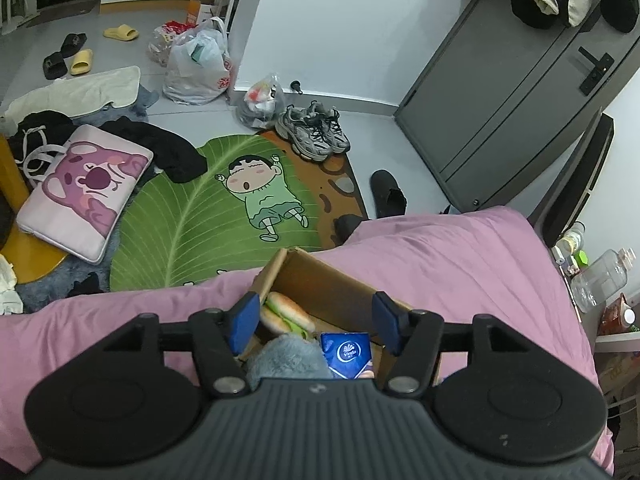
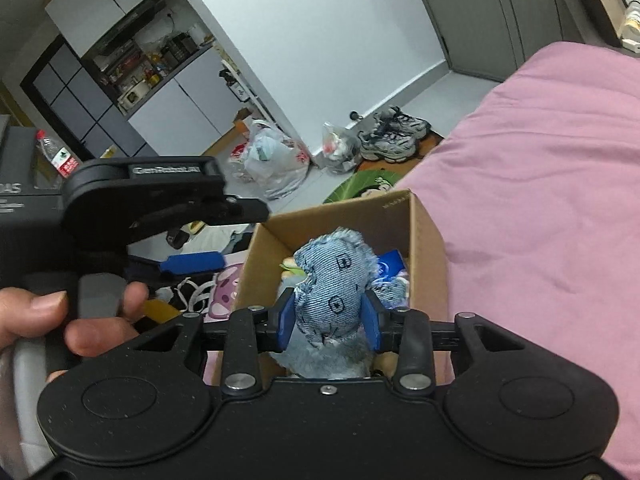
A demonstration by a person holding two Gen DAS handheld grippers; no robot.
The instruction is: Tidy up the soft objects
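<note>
Denim toy (image 2: 334,288) sits between the 2 blue pads of the right gripper (image 2: 331,320), and the pads press on its sides, so the right gripper is pinching it. The toy stands tall, with its long way running up and away from the gripper, and its fuzzy gray bottom hangs down near the gripper's body. It is right over the open box (image 2: 428,240), which rests on the pink bed (image 2: 540,200). So the way to go is straight down, I think, because the box is just under the toy. Inside the box lie a soft burger (image 1: 286,314) and a blue tissue pack (image 1: 348,354) (the burger is on the far left side, the pack on the right). The left gripper (image 1: 316,322) hangs above the same box with its pads spread wide and nothing between them. It is near too, but the right one has the toy, so the right one should do the drop. The toy could land on the pack.
</note>
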